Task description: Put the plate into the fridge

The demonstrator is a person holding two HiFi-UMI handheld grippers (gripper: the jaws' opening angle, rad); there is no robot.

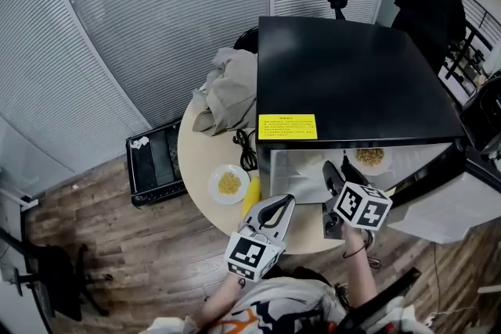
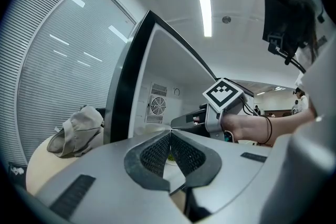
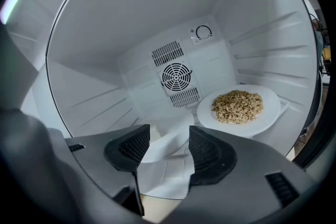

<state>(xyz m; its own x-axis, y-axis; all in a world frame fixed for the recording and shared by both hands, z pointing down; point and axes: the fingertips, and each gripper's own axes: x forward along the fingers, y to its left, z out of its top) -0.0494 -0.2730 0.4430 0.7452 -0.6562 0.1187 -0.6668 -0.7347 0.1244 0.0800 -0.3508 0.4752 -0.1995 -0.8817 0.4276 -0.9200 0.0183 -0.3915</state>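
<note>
A white plate (image 3: 239, 107) heaped with brown grains rests on the floor of the open black fridge (image 1: 352, 74), right of the rear fan grille. In the head view that plate (image 1: 370, 157) shows just inside the opening. My right gripper (image 3: 169, 136) reaches into the fridge, left of the plate and apart from it. Its jaws stand open with nothing gripped, and only a pale rounded shape of the white interior lies beyond them. In the head view the right gripper (image 1: 338, 168) is at the fridge mouth. My left gripper (image 2: 169, 136) is shut and empty, held in front of the fridge (image 1: 286, 201).
A second white plate (image 1: 228, 184) of yellow food and a yellow cob (image 1: 251, 195) sit on the round table (image 1: 196, 145). A crumpled beige cloth (image 1: 227, 90) and black cable (image 1: 246, 149) lie beside the fridge. The fridge door (image 1: 427, 176) hangs open rightward. A person (image 1: 430, 8) stands far right.
</note>
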